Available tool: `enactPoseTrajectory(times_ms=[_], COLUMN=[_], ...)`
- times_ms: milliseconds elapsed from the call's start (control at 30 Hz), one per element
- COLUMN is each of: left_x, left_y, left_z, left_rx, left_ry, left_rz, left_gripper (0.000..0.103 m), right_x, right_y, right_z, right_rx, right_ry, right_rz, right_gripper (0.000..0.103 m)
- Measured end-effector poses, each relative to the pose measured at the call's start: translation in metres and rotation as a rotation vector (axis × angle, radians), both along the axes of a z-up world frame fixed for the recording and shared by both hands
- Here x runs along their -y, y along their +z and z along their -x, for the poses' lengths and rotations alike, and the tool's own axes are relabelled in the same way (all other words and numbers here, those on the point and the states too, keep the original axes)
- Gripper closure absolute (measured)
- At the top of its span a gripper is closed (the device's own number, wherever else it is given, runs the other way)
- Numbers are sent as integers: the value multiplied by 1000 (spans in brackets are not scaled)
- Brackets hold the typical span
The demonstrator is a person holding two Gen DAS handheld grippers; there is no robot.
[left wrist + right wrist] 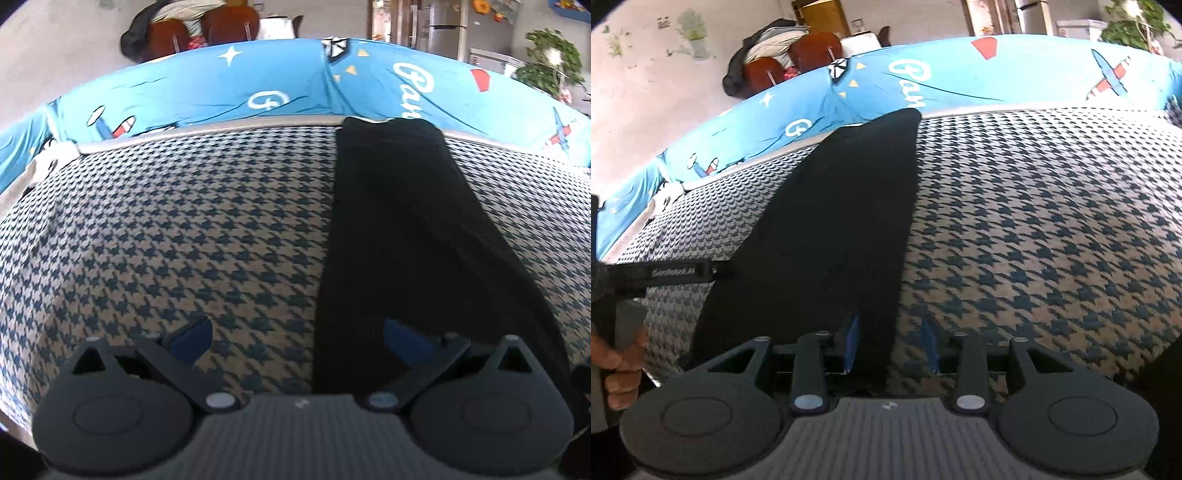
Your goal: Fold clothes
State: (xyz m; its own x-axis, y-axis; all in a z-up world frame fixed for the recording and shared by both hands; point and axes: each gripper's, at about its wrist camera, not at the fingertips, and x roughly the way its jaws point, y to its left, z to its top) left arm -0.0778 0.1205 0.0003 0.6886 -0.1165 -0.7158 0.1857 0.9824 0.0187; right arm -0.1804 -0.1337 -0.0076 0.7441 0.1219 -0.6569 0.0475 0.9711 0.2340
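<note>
A long black garment (402, 236) lies flat as a narrow strip on the houndstooth surface (184, 236), running from the near edge to the far edge. My left gripper (299, 338) is open wide at its near end, the right finger over the black cloth, the left finger over the houndstooth. In the right wrist view the same garment (834, 221) lies left of centre. My right gripper (892, 345) is open, straddling the garment's near right edge, with its blue pads (853, 341) close above the cloth. Neither holds anything.
A blue printed sheet (280, 88) covers the area beyond the houndstooth surface's (1034, 229) far edge. Brown chairs with piled clothes (783, 55) stand behind it. The left gripper's body and the person's hand (620, 354) show at the left of the right wrist view.
</note>
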Motion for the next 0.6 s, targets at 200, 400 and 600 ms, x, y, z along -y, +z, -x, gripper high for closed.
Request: enactPoseTrajectory(times_ms=[200, 400, 600], left_x=[16, 29, 38], left_y=[-3, -4, -4], left_z=[10, 21, 24], left_rx=[1, 30, 47], left_ry=[-93, -166, -216], left_rz=[-4, -7, -6], left_gripper=[0, 0, 0], right_x=[3, -9, -5], right_y=[-4, -13, -15], right_z=[-5, -16, -16], right_rx=[26, 35, 47], right_ry=[-4, 53, -6], right_rz=[-17, 16, 80], right_gripper=[65, 73, 101])
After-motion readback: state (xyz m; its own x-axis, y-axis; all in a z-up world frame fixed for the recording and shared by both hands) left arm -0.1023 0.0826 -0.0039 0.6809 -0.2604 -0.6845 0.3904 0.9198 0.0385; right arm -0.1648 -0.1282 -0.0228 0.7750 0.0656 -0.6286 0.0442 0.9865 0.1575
